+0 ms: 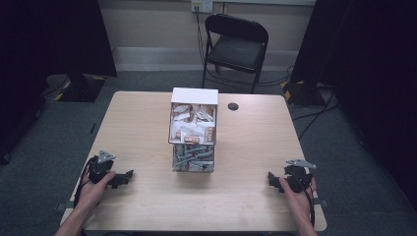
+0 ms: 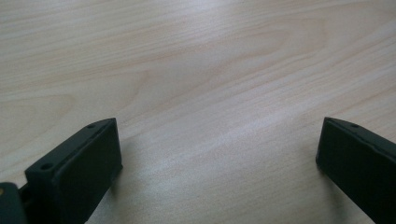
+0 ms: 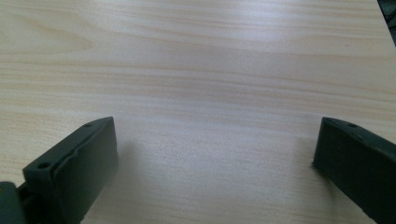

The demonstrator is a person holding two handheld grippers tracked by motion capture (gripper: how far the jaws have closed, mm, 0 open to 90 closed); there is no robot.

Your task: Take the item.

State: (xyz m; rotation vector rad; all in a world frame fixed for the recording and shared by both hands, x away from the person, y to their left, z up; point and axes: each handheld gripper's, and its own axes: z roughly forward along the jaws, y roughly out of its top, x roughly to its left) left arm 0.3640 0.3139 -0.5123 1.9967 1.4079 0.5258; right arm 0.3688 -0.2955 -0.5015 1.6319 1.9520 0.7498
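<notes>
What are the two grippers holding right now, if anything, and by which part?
Nothing. The left gripper and the right gripper both have their jaws wide apart over bare table, well away from the box in the middle.

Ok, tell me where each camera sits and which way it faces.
High view: above the person's side, looking forward and down on the light wooden table with a clear two-tier box of packets; both hands and the left tongs and right tongs show.
Left gripper view: on the left tongs, facing bare tabletop between open black jaws.
Right gripper view: on the right tongs, same aim, jaws open.
Both gripper views share wood grain and spread jaws.
</notes>
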